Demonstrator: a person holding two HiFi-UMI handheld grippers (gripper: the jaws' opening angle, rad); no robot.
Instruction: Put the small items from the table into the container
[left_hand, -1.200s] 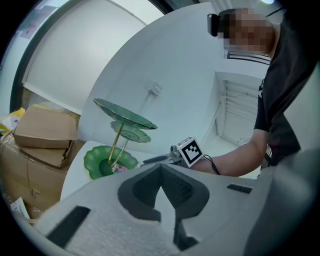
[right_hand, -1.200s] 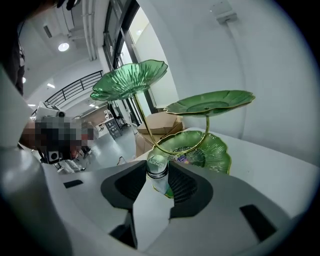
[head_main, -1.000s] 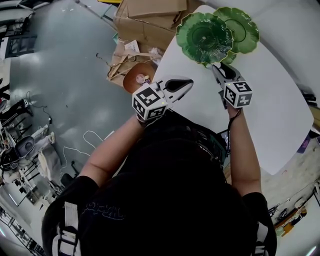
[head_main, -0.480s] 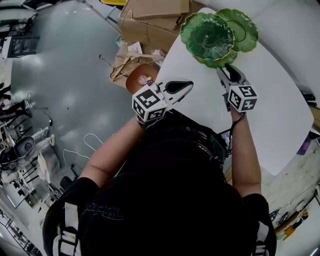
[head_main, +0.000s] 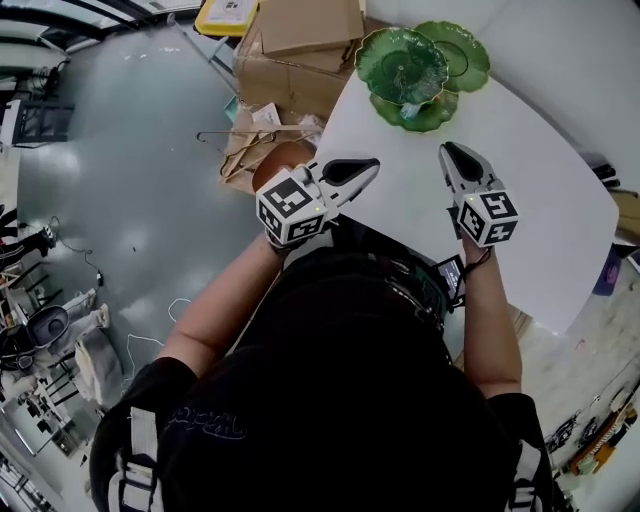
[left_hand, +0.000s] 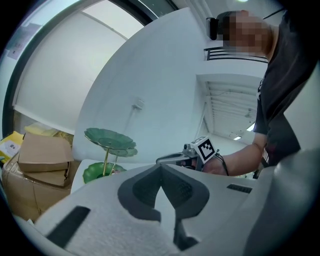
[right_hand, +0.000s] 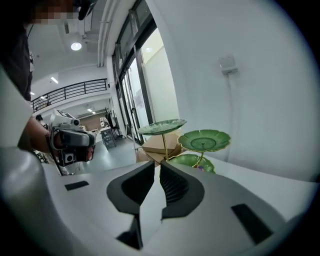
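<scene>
The jaws of the left gripper (left_hand: 161, 167) meet at their tips, and nothing is between them. The jaws of the right gripper (right_hand: 157, 165) are closing; only a narrow slit is between the ribbed pads, and this slit is empty. No pad touches any object.

Both grippers are held side by side above the near part of the white table (head_main: 540, 200), each in one hand of the person, and they are apart from each other. Each one appears in the view of the other, with its marker cube at the back.

The container of the task is a green tiered stand (head_main: 420, 65) with three dishes shaped like lotus leaves on thin golden stems. It stands at the far end of the table, near the edge, well apart from both grippers. The right gripper points about toward it. In the lowest dish (right_hand: 192, 161) lies a small purplish item (right_hand: 200, 168); what it is cannot be told.

Beside the far end of the table, cardboard boxes (head_main: 300, 40) are stacked on the grey floor (head_main: 130, 150), and wire hangers (head_main: 235, 140) lie near them.
</scene>
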